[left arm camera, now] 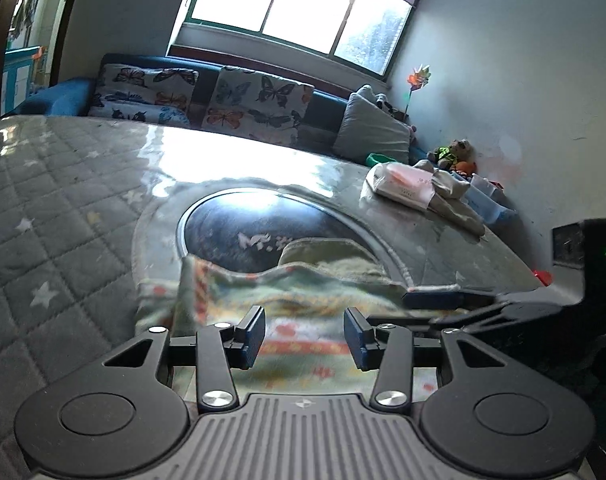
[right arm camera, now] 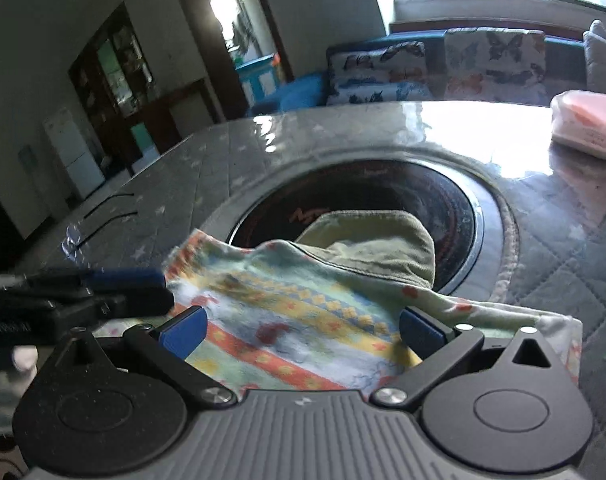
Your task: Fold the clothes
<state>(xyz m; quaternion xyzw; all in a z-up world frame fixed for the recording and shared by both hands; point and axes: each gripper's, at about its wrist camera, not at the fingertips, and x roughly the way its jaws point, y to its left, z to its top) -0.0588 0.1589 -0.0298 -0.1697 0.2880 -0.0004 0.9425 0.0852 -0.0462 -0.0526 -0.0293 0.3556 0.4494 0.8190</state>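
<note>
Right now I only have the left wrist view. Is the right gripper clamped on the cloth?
Observer: No. The right gripper is wide open; the patterned cloth lies between its fingers, unpinched.
Operator: Anything on the table left of the hob?
Observer: Two thin black strips lie on the quilted table cover, apart from the cloth.
Operator: Where does the cloth's right edge end?
Observer: It runs past the right finger onto the cover, beside the rim of the round black hob.

A small patterned garment (right arm camera: pixel 287 316) lies on the table's near edge, pastel bands with orange flowers; its olive lining (right arm camera: pixel 375 244) is turned up over the round black inset.
</note>
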